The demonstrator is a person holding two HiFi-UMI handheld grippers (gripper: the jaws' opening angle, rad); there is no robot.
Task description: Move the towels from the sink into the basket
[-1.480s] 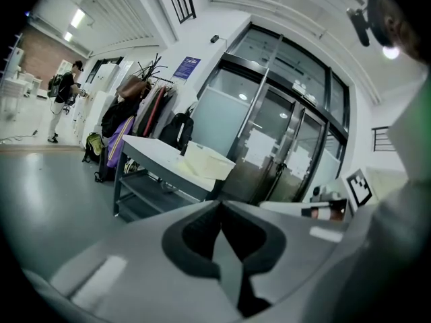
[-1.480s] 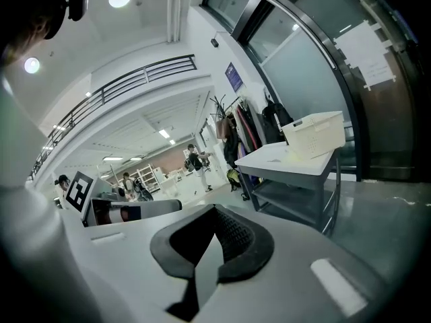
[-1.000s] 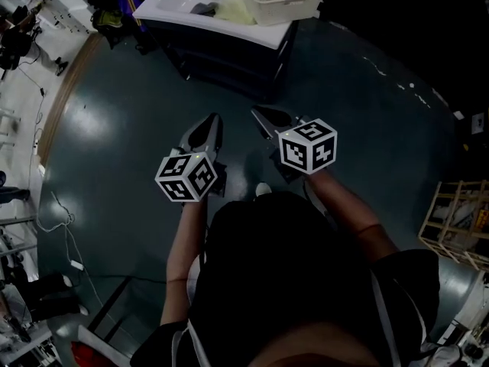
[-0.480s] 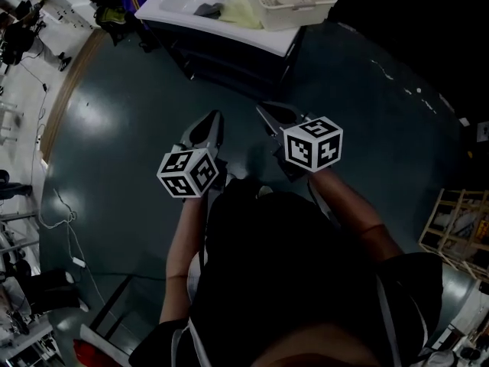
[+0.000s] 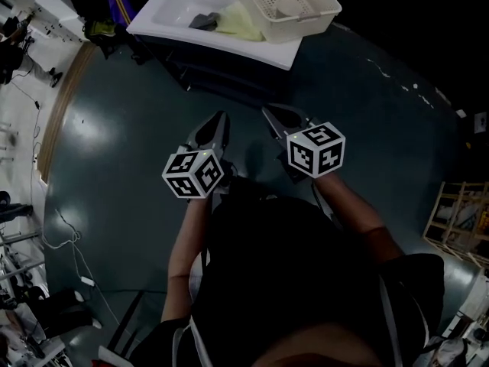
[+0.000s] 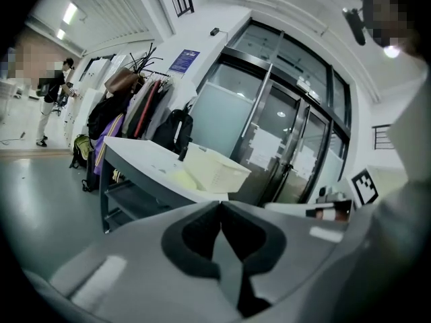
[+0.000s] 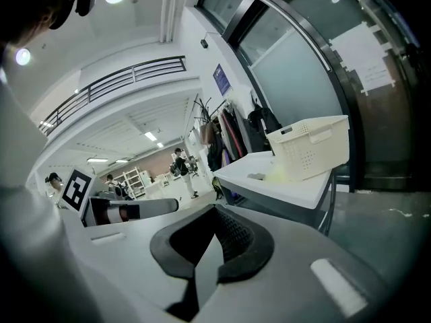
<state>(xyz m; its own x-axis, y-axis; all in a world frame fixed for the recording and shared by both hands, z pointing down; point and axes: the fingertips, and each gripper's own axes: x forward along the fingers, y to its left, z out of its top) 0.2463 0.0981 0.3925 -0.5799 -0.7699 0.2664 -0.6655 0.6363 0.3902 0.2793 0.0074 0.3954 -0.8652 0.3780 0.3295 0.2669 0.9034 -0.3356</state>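
Grey-green floor (image 5: 114,167) runs to a white sink unit (image 5: 176,10) at the far end. A grey towel (image 5: 203,21) and a yellow towel (image 5: 237,20) lie in its basin, just left of the cream basket (image 5: 302,27). The left gripper (image 5: 221,117) and right gripper (image 5: 267,112) are closed on nothing, well short of the sink. By the look of it, no towel has been moved yet.

Two towels: grey towel (image 5: 203,20), yellow towel (image 5: 239,18). One basket (image 5: 302,27), one sink (image 5: 165,15). Two grippers: left gripper (image 5: 221,117), right gripper (image 5: 267,111).
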